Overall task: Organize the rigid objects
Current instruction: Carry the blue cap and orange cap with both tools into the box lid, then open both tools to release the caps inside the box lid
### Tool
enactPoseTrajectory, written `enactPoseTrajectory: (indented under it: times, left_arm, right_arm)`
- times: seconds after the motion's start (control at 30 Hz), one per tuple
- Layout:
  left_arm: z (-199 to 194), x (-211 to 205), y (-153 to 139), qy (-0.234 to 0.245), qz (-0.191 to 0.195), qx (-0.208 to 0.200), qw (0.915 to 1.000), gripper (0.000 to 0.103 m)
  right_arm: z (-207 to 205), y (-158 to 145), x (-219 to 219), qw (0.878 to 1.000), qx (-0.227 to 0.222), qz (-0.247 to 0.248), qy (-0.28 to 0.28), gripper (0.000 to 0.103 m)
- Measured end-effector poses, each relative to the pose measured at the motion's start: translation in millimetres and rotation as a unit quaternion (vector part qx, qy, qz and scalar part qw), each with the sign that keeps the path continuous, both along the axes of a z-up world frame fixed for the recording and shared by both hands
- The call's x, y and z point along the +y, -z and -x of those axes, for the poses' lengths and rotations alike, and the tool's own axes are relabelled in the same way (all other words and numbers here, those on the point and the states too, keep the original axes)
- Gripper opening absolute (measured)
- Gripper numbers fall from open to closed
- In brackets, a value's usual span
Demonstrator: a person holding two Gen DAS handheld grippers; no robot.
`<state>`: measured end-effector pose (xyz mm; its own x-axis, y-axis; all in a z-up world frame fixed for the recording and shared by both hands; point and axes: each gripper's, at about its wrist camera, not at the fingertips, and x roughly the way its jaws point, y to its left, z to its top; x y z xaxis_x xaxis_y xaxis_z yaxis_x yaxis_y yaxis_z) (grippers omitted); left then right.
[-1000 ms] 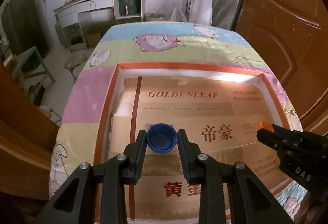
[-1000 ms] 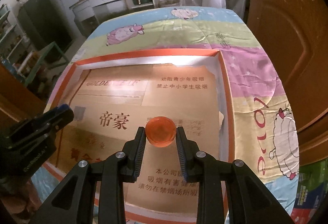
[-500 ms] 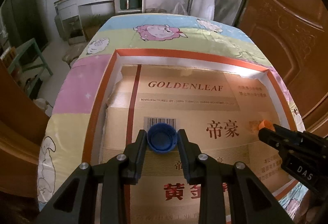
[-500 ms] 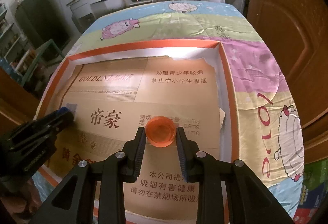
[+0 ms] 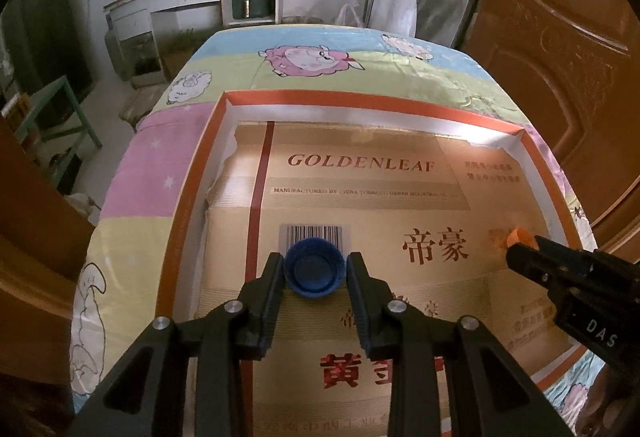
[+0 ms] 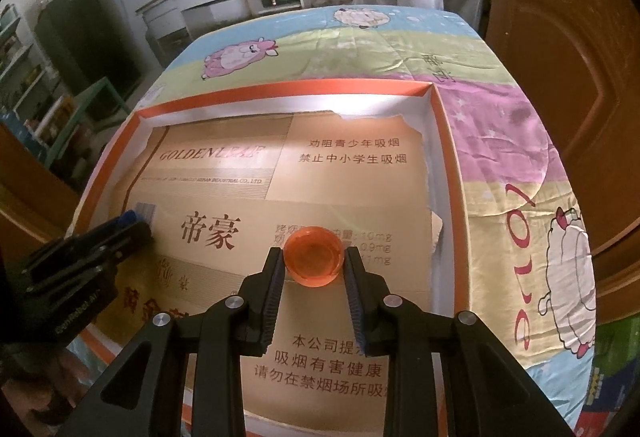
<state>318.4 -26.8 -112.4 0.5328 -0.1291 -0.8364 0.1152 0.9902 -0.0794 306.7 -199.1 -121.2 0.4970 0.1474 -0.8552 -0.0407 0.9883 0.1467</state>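
We are holding one bottle cap in each hand-held gripper above the box.

The left hand-held gripper (image 5: 314, 275) is pinching the blue cap (image 5: 314, 273), and the right hand-held gripper (image 6: 313, 263) is pinching the orange cap (image 6: 313, 256), each closed only to the cap's width. Both are hanging over the cardboard sheet (image 5: 400, 197) lining the orange-rimmed box (image 5: 360, 99). We are judging this as the carrying step; next we must lower and release gently. The caps are round, ribbed, hard plastic; the cardboard is flat and matte.

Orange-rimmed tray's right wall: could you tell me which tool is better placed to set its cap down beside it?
Right tool: its round orange plastic cap hangs nearer the orange-rimmed tray's right wall; the left tool holds the round blue plastic cap toward the left side.
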Motion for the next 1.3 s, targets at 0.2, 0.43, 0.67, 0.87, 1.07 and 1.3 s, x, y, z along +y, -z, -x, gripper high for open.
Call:
enactPoseTrajectory:
  times: [0.2, 0.43, 0.67, 0.87, 1.07, 1.3]
  left_arm:
    - [2, 3, -2, -0.008, 0.017, 0.002, 0.9998, 0.045]
    - [8, 1, -7, -0.005, 0.013, -0.006, 0.9999, 0.046]
    - [15, 3, -20, -0.009, 0.010, -0.029, 0.9995, 0.046]
    - [26, 8, -32, -0.020, 0.008, -0.045, 0.9987, 0.046]
    - [36, 9, -37, -0.023, 0.003, -0.054, 0.9983, 0.046]
    - [49, 7, -45, -0.019, -0.007, -0.071, 0.9973, 0.046]
  right_arm:
    - [1, -2, -1, 1.000, 0.000, -0.010, 0.002, 0.032]
    - [6, -4, -2, 1.000, -0.004, -0.009, 0.003, 0.034]
    - [12, -12, -2, 1.000, -0.018, -0.009, 0.004, 0.040]
    - [22, -20, -3, 0.999, -0.035, -0.011, 0.005, 0.041]
    - [31, -22, -1, 0.999, -0.041, 0.000, -0.001, 0.042]
    - [44, -26, -1, 0.999, -0.049, -0.005, -0.003, 0.042]
